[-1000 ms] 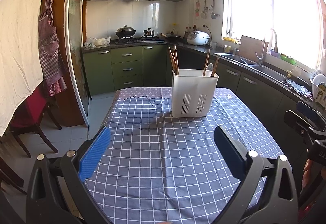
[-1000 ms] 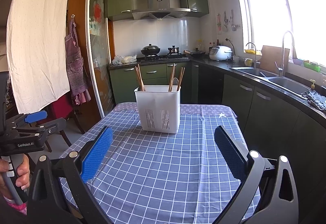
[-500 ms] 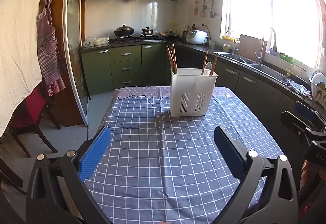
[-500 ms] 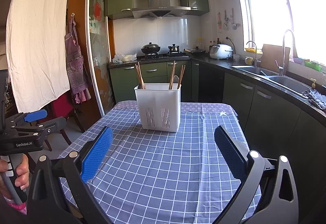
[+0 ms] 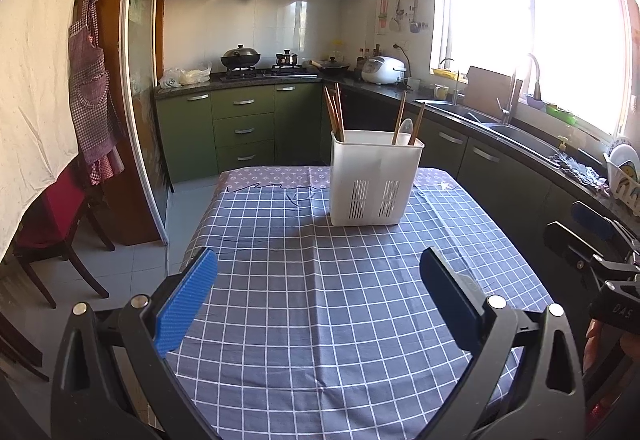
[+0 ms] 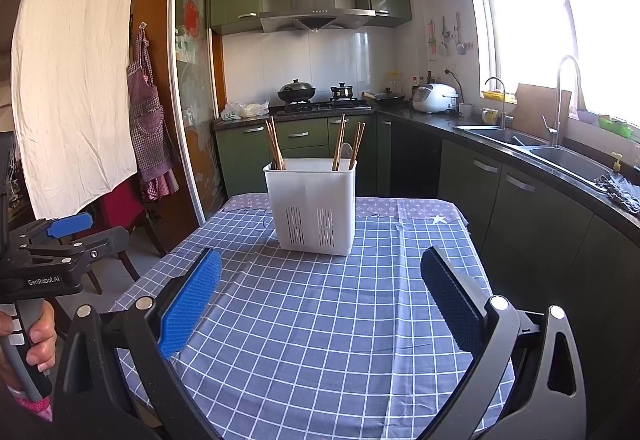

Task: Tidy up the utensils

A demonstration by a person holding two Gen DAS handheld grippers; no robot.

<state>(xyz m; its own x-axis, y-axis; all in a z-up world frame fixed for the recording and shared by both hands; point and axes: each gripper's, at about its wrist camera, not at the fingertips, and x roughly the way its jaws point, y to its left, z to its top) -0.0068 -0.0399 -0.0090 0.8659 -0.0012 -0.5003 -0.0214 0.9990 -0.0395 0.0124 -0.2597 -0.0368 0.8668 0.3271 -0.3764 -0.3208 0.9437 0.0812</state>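
A white slotted utensil holder [image 5: 376,177] [image 6: 314,205] stands upright toward the far end of the table. Brown chopsticks [image 5: 334,109] [image 6: 275,141] lean in its left compartment. More chopsticks [image 5: 400,115] [image 6: 340,135] and a pale spoon [image 5: 406,127] stand in its right one. My left gripper [image 5: 318,276] is open above the near part of the blue checked tablecloth [image 5: 320,300], with nothing between its blue pads. My right gripper [image 6: 320,276] is open too, well short of the holder. Each gripper shows at the edge of the other's view, held by a hand [image 6: 40,336].
Green cabinets, a stove with pots [image 5: 240,59] and a sink [image 6: 520,143] line the back and right walls. A red chair [image 5: 52,215] stands left of the table. The table's right edge runs close to the counter.
Both views have lifted or pulled back a little; the holder sits slightly higher in the left view. Both grippers stay open and nothing on the table has moved.
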